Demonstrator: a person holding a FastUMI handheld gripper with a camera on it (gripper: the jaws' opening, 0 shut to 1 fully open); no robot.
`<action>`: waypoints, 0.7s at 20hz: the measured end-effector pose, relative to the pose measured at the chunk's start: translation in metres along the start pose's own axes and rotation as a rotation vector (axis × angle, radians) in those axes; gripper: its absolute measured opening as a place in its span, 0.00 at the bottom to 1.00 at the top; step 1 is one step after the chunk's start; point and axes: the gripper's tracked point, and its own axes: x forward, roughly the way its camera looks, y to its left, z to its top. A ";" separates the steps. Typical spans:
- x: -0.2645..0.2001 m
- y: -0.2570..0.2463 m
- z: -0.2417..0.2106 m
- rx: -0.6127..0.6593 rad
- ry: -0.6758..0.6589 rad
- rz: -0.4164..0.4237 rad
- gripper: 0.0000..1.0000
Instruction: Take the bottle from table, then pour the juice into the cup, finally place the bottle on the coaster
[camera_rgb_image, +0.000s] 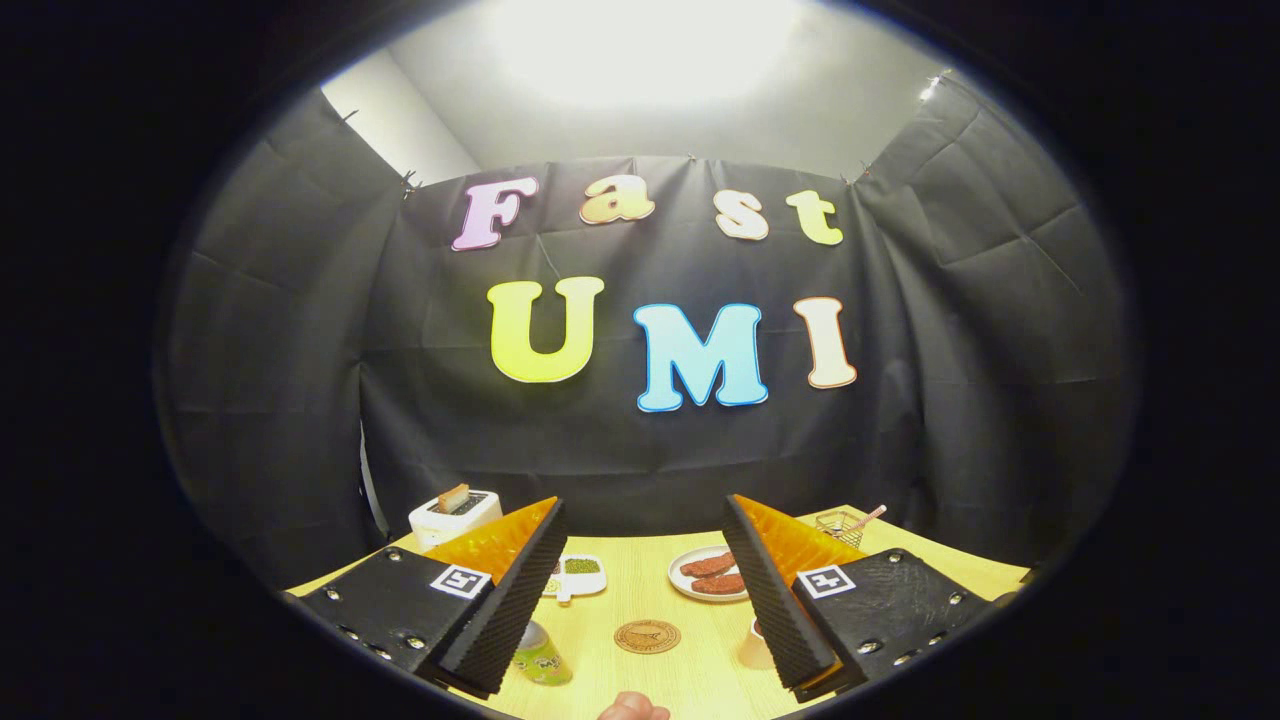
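Gripper (645, 545) is held above the near edge of the table (700, 680), fingers spread wide apart with nothing between them. Neither finger touches any object.

Bottle (541, 655) stands on the table just beside the inner edge of the left finger, partly hidden by it; a green label shows on its body. It is free of the fingers.

Cup (755, 645) stands on the table against the inner edge of the right finger, mostly hidden behind it. Whether it holds any liquid cannot be told.

Coaster (647, 636), a round brown disc with a dark emblem, lies flat on the table between bottle and cup, in the gap between the fingers. Nothing rests on it.

Farther items, beyond the fingertips:
- White dish (580, 575) with green contents, behind the left finger.
- Plate (712, 578) carrying two reddish-brown pieces, left of the right finger.
- Toaster (455, 517) with a slice standing in its slot, at the far left corner of the table.
- Wire basket (843, 525) with a stick leaning out, at the far right.

Part of a hand (633, 708) shows at the near table edge, below the coaster.
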 end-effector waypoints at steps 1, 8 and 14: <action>0.001 0.003 -0.002 -0.007 0.001 0.001 0.96; 0.010 0.035 -0.044 -0.033 0.037 0.010 0.96; 0.017 0.084 -0.107 -0.062 0.070 0.071 0.96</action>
